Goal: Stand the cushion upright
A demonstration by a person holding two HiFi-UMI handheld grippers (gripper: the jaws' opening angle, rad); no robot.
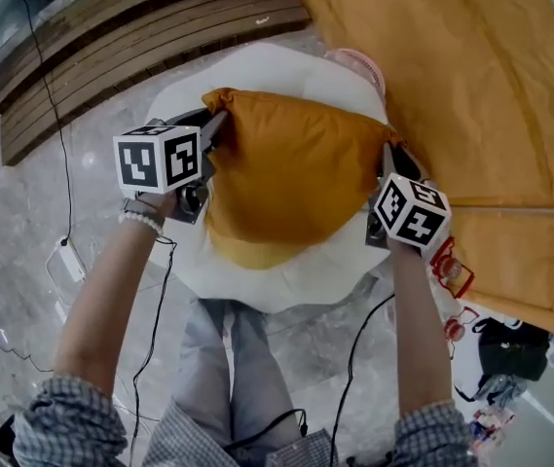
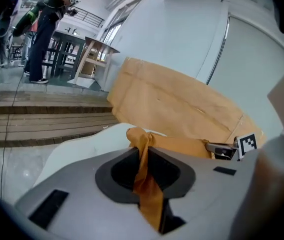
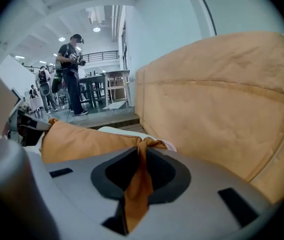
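An orange cushion (image 1: 291,178) hangs between my two grippers above a round white pouffe (image 1: 277,285). My left gripper (image 1: 220,125) is shut on the cushion's upper left corner. My right gripper (image 1: 389,156) is shut on its right corner. In the left gripper view a strip of orange cushion fabric (image 2: 145,179) is pinched between the jaws, and the right gripper (image 2: 226,150) shows across the cushion. The right gripper view shows the same kind of pinched cushion fabric (image 3: 139,184) running up to the cushion's body (image 3: 82,141).
A big tan padded seat (image 1: 471,115) fills the right side, close behind the pouffe. Wooden steps (image 1: 140,47) lie at the upper left. A power strip (image 1: 67,261) and cables lie on the stone floor at left; bags (image 1: 510,353) sit at lower right. People stand far off.
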